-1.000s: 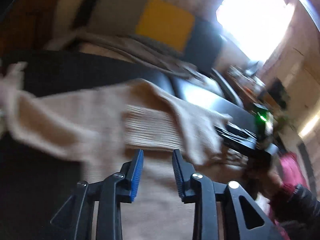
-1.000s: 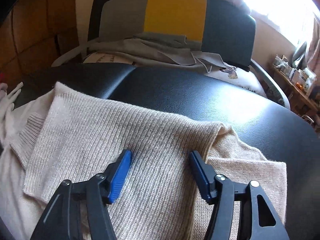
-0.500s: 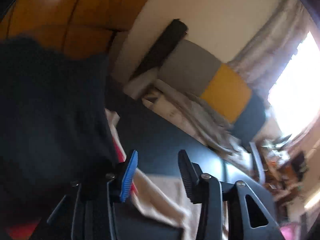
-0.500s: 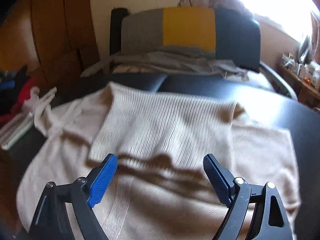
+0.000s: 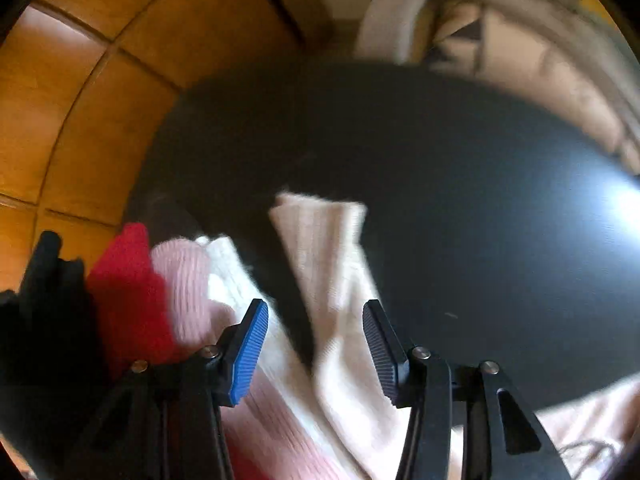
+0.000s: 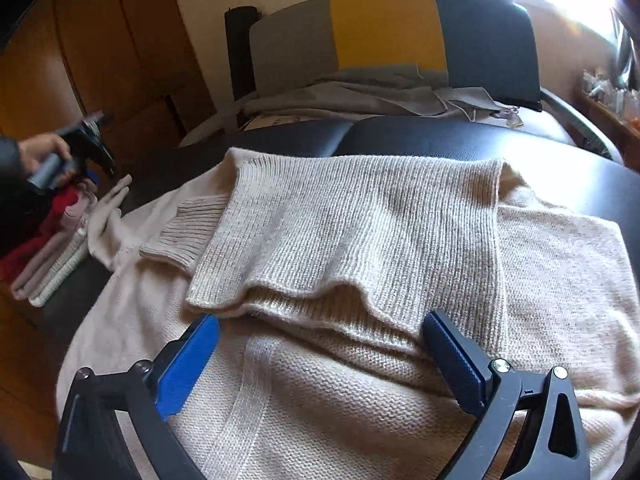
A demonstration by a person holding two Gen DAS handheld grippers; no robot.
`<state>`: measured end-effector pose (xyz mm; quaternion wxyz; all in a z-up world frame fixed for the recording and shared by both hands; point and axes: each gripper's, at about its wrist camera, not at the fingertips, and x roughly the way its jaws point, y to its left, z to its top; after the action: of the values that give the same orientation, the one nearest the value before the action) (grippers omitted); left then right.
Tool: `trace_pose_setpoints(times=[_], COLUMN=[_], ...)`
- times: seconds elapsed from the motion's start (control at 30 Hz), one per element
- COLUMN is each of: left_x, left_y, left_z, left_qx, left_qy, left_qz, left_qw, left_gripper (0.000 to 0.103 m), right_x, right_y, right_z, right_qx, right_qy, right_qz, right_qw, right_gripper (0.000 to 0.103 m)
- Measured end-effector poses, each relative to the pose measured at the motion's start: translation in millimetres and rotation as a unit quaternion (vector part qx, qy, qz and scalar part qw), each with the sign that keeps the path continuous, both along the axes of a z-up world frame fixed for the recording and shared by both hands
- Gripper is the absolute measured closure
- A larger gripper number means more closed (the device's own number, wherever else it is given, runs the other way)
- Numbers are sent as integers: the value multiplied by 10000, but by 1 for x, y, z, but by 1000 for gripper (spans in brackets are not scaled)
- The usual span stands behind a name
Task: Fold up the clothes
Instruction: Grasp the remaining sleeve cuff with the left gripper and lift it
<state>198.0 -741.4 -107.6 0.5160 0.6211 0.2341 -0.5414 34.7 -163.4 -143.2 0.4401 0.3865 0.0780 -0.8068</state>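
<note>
A beige knit sweater (image 6: 360,220) lies spread on the black padded surface (image 6: 440,140), with a ribbed part folded across its body. My right gripper (image 6: 320,320) hovers just over the fold's near edge. Its jaws are opening wide and grip nothing. One cream sleeve (image 5: 320,240) trails off to the left. My left gripper (image 5: 315,308) points down over that sleeve, open, with the cloth below the blue pads (image 5: 250,344) and not pinched. From the right wrist view a hand holds the left gripper (image 6: 96,148) at the far left.
A pile of red (image 5: 128,292), pink (image 5: 188,280), white and black garments (image 6: 52,256) sits at the surface's left end. Behind stands a grey, yellow and dark chair (image 6: 384,28) with grey cloth (image 6: 360,96) on it. Wooden cupboards (image 6: 80,60) stand to the left.
My left gripper swung left from the sweater's body to the sleeve end by the clothes pile and tipped downward. Both grippers' jaws widened. The right gripper drew back slightly to the fold's near edge.
</note>
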Motion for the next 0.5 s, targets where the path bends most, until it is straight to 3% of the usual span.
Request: trace_pose_setpoints(times=[0.17, 0.33, 0.37, 0.4, 0.5], left_x=[-5, -10, -10, -10, -11], left_y=[-9, -9, -9, -7, 1], left_z=[-22, -29, -28, -27, -16], left_qx=[81, 160, 201, 270, 319], left_qy=[-141, -57, 40, 218, 1022], left_qz=[19, -8, -41, -84, -248], left_qw=[9999, 9999, 9998, 9994, 9939], left_gripper=[53, 62, 73, 92, 99], right_x=[-3, -3, -3, -3, -2], right_y=[6, 6, 6, 6, 6], right_z=[0, 1, 1, 1, 1], right_qx=[-243, -274, -270, -259, -221], right_qy=[-182, -204, -201, -194, -170], right_qz=[5, 11, 12, 13, 14], right_qw=[9995, 9994, 9994, 9995, 9996], right_gripper=[0, 0, 0, 0, 0])
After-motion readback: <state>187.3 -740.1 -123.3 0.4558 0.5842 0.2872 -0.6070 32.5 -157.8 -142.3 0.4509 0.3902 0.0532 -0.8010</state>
